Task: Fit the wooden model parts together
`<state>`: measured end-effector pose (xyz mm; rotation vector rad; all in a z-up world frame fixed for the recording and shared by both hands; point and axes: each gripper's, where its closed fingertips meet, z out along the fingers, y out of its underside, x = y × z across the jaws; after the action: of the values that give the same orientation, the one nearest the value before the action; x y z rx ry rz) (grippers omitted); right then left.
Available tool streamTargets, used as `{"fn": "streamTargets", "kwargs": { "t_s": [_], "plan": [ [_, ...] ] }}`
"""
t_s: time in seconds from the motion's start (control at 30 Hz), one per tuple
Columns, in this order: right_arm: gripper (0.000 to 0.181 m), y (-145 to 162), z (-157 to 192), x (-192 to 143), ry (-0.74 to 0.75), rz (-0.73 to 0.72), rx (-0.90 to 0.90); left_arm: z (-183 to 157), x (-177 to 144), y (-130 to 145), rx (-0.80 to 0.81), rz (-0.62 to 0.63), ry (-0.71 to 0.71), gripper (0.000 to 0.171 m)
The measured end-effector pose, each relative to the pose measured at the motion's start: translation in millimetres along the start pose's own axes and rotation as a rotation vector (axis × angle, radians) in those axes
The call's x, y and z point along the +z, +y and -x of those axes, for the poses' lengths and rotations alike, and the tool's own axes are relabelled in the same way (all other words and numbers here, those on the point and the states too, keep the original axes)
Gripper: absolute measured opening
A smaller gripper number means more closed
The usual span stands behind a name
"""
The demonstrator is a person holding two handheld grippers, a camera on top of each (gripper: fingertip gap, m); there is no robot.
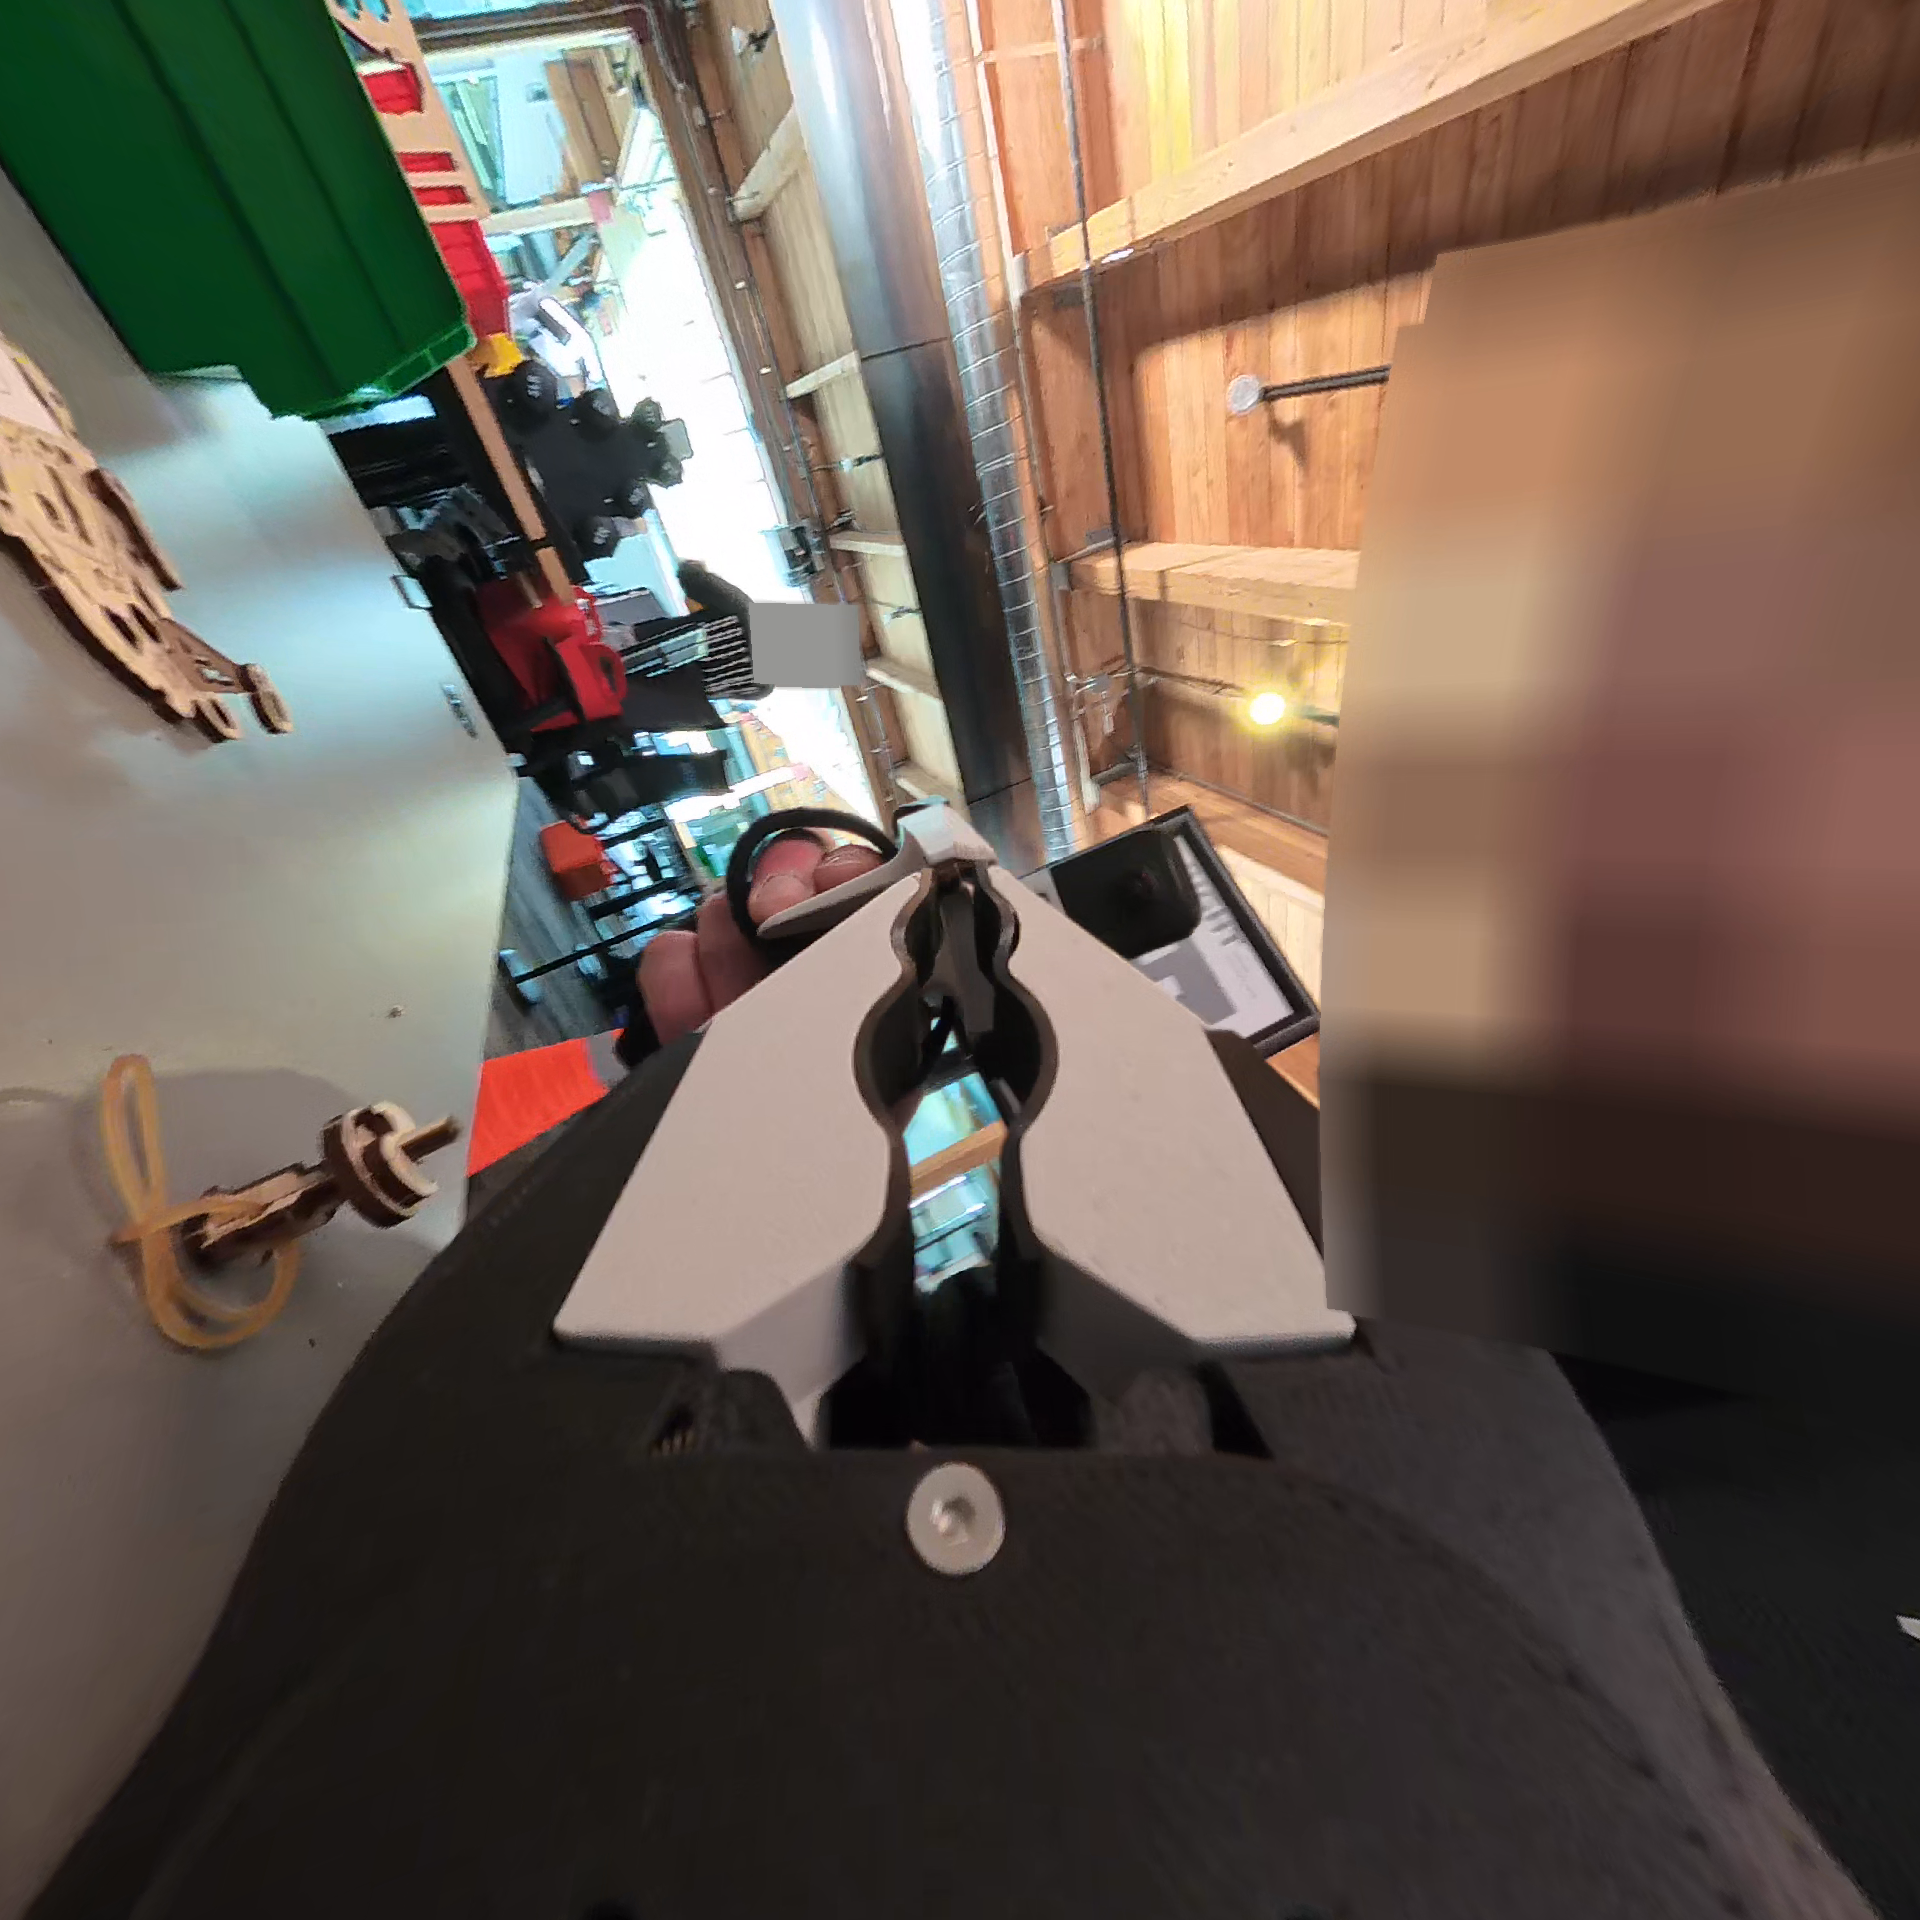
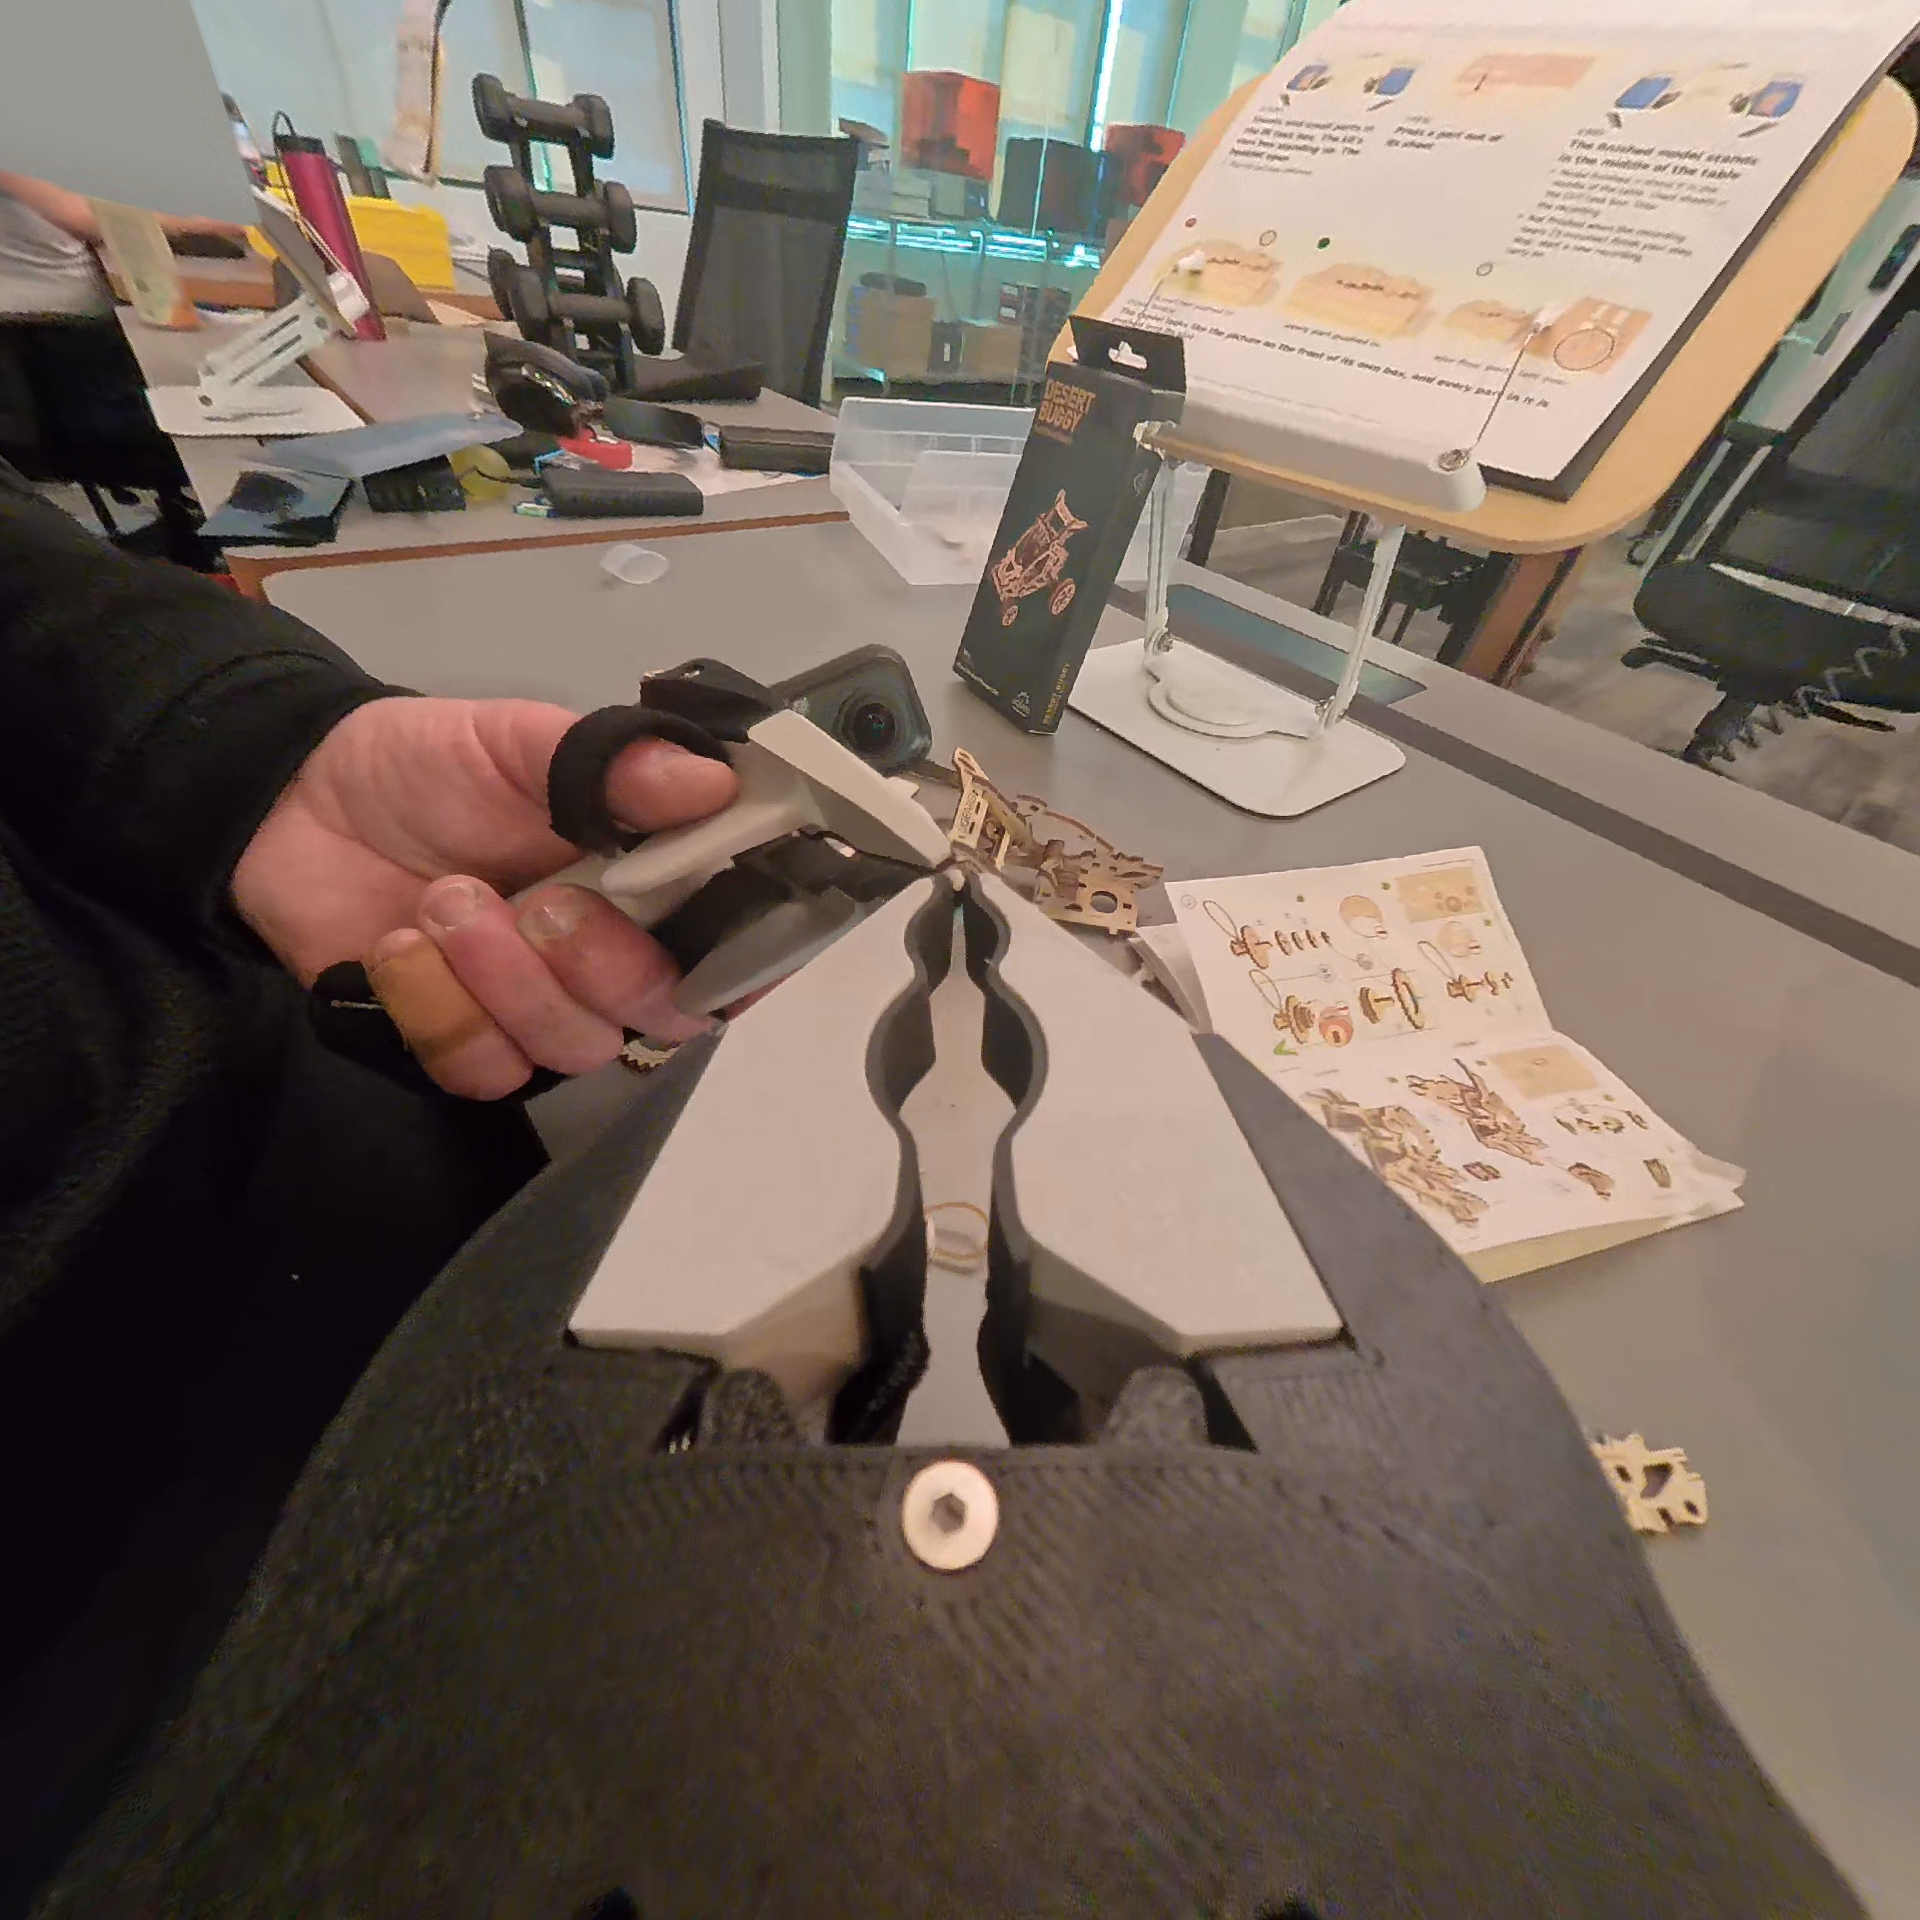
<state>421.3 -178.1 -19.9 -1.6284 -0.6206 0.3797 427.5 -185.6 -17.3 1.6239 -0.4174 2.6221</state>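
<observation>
the right tool point(image 2: 954, 883) had its tips drawn together, meeting the tips of the left tool point(image 2: 925, 847), which a bare hand point(image 2: 457, 873) held from the left; what lay pinched between them was too small to tell. the left tool point(image 1: 951, 883) likewise showed its tips together in its own view, against the other tool's tip. just beyond the tips the wooden model point(image 2: 1049, 862) lay on the grey counter point(image 2: 1714, 1351), toward its middle. an open instruction leaflet point(image 2: 1423, 1049) lay beside the model on the right. a dark kit box point(image 2: 1070, 561) stood upright farther back, next to a document stand point(image 2: 1455, 312). a small wooden part point(image 2: 1652, 1481) lay near the counter's near edge. in the left view a wooden axle piece point(image 1: 312, 1195) with a rubber band point(image 1: 177, 1236) looped on it rested on the counter, well apart from the model point(image 1: 114, 571).
</observation>
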Motion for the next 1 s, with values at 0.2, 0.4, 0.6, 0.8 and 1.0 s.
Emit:
{"fn": "streamTargets", "kwargs": {
  "t_s": [0.2, 0.4, 0.6, 0.8, 1.0],
  "plan": [
    [0.000, 30, -6, -20, 0.039, 0.073, 0.093, 15, -22, -6, 0.161, 0.051, -0.198, 0.002],
    [0.000, 73, 6, -24, 0.045, 0.158, 0.168, 46, -39, 5, 0.398, 0.271, -0.496, 0.002],
    [0.000, 89, 9, -21, 0.042, 0.185, 0.217, 78, -52, 22, 0.567, 0.499, -0.688, 0.001],
    [0.000, 98, 8, -21, 0.063, 0.201, 0.243, 91, -55, 24, 0.581, 0.552, -0.737, 0.000],
    [0.000, 109, 5, -21, 0.096, 0.231, 0.271, 98, -56, 21, 0.582, 0.579, -0.771, 0.000]
  ]
}}
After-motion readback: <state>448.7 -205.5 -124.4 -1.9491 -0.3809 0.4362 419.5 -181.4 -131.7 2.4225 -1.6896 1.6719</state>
